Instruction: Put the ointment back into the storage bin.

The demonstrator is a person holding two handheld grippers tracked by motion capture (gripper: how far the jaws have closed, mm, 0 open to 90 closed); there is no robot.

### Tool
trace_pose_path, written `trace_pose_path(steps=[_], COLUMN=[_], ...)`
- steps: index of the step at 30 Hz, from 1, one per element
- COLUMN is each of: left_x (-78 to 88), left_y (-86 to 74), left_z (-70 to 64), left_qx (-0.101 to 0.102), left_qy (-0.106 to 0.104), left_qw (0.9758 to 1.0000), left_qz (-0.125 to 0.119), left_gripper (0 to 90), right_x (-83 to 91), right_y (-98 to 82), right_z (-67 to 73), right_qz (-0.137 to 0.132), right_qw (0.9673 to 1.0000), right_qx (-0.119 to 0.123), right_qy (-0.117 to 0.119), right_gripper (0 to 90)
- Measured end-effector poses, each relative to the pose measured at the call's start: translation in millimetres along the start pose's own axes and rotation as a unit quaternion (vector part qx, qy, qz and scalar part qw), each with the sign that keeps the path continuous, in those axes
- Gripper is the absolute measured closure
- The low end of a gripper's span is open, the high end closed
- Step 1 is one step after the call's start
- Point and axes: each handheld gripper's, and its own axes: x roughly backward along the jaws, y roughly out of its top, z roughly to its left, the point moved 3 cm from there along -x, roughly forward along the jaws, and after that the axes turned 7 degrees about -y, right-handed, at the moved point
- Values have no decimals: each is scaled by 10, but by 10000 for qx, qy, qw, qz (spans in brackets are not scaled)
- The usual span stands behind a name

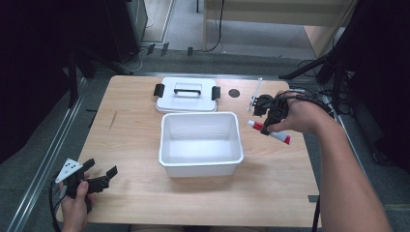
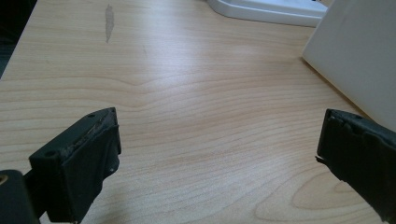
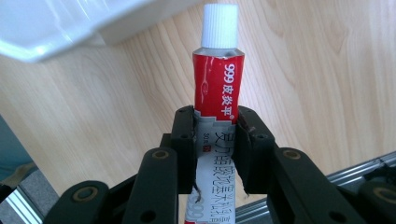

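A red and white ointment tube [image 3: 217, 88] with a white cap is clamped across its middle by my right gripper [image 3: 215, 126]. In the high view that right gripper [image 1: 267, 126] holds the tube [image 1: 275, 133] in the air just right of the open white box [image 1: 201, 164]. The box's white lid [image 1: 186, 95], with a black handle and black clips, lies flat behind it. My left gripper [image 1: 102, 173] rests low over the table's near left corner, jaws wide apart. In the left gripper view its pads [image 2: 95, 154] have only bare wood between them.
The wooden table [image 1: 130, 145] has a grey scuff [image 2: 109, 21] at its left. A thin white item [image 1: 256, 94] and a dark round hole [image 1: 234, 93] sit at the back right, beside the lid. Black stands and cables ring the table.
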Motion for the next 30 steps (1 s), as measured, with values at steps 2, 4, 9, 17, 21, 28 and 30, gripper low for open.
trace_pose_path(steps=[2,4,9,17,21,28,30], left_x=[2,3,4,0,4,6,7], left_y=[0,0,0,1,0,0,0], left_z=[1,1,1,-2,0,2,2], left_qx=[0,7,10,-2,-23,-9,-8], left_qy=[-5,-11,-27,-35,-41,-61,-64], left_qw=[10000,10000,10000,10000,10000,10000,10000], left_qz=[5,7,1,-1,27,29,26], left_gripper=[1,1,1,1,1,1,1], right_x=[59,100,172,229,224,186,161], right_y=[106,188,420,753,920,1158,1205], right_z=[31,55,131,266,338,442,465], right_qz=[-33,-37,-36,-34,-62,-110,-120], right_qw=[9999,9998,9992,9981,9972,9954,9949], right_qx=[97,172,390,614,741,938,978], right_qy=[-24,-22,11,55,100,187,204], right_gripper=[719,719,719,719,718,718,718])
